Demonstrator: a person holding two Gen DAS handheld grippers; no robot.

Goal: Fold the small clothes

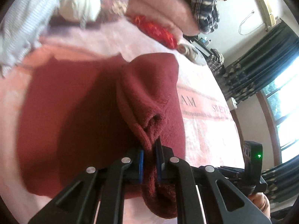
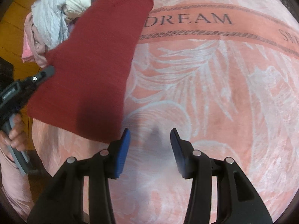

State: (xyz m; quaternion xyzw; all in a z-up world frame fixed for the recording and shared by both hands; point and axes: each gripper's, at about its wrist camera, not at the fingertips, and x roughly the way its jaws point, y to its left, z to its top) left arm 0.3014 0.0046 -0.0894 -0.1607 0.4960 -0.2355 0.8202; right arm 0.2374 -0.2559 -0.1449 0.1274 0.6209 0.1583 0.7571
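A dark red cloth (image 1: 97, 100) lies on the pink blanket (image 1: 209, 134), its near edge bunched into folds. My left gripper (image 1: 149, 149) is shut on that bunched edge, and the fabric hangs down between the blue pads. In the right wrist view the same red cloth (image 2: 93, 65) stretches as a long strip from upper middle to lower left, with the left gripper (image 2: 49, 70) at its left edge. My right gripper (image 2: 150, 136) stands open over bare blanket, just right of the cloth's near corner, nothing between its fingers.
A heap of other clothes (image 2: 56, 16) sits at the blanket's far left, white, pale blue and pink. Folded pink bedding (image 1: 158, 5) and a checked cloth (image 1: 203, 5) lie beyond. A curtain and window (image 1: 276, 85) are at right. The blanket (image 2: 205, 85) reads DREAM.
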